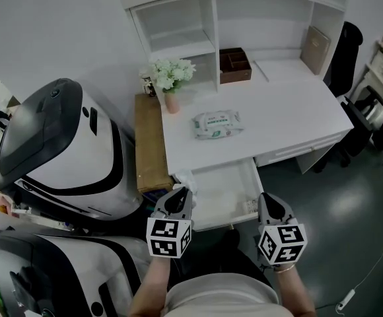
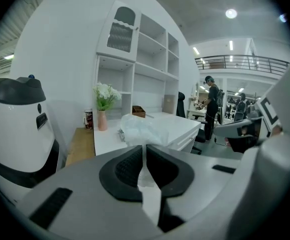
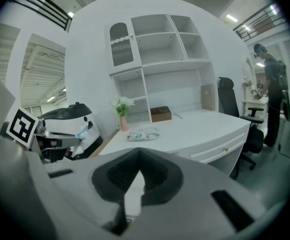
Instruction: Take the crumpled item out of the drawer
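The crumpled item [image 2: 141, 128], a pale translucent wad, is pinched between the dark pads of my left gripper [image 2: 145, 154], which is shut on it. In the head view the wad [image 1: 183, 177] pokes out ahead of the left gripper [image 1: 180, 193] at the front left corner of the open white drawer [image 1: 223, 191]. The drawer's inside looks bare. My right gripper [image 1: 269, 202] hovers at the drawer's front right corner, and in its own view the right gripper [image 3: 136, 176] is shut with nothing in it. That view also catches the wad [image 3: 82, 130] held out at the left.
On the white desk [image 1: 290, 117] lie a pack of wipes [image 1: 216, 124], a vase of flowers [image 1: 172, 79] and a brown box [image 1: 234, 65]. A wooden side table [image 1: 150, 144] and two white-and-black machines [image 1: 59, 150] stand left. A black chair [image 1: 343, 58] is at the right.
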Demonstrator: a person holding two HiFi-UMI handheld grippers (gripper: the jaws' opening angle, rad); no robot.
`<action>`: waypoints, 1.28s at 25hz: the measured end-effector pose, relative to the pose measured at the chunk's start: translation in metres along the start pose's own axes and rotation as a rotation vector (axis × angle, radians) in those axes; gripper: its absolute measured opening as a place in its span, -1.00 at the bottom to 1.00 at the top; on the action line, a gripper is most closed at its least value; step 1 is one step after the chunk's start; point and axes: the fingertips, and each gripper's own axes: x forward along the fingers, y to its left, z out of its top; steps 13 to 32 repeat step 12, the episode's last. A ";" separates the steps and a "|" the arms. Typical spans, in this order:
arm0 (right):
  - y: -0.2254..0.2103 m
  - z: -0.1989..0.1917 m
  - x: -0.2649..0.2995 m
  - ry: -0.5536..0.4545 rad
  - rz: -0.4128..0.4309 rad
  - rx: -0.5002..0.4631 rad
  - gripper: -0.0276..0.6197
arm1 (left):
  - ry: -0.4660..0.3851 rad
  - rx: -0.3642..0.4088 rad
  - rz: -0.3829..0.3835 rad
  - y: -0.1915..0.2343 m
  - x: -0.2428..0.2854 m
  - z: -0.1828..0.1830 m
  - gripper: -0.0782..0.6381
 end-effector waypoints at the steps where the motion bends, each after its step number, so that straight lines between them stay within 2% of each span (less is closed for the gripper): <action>1: 0.000 0.000 0.000 0.000 0.000 0.001 -0.91 | -0.001 -0.003 0.001 0.000 0.000 0.000 -0.73; 32: -0.007 0.003 0.004 0.004 0.009 0.002 -0.91 | 0.003 -0.016 0.008 -0.001 0.005 0.002 -0.73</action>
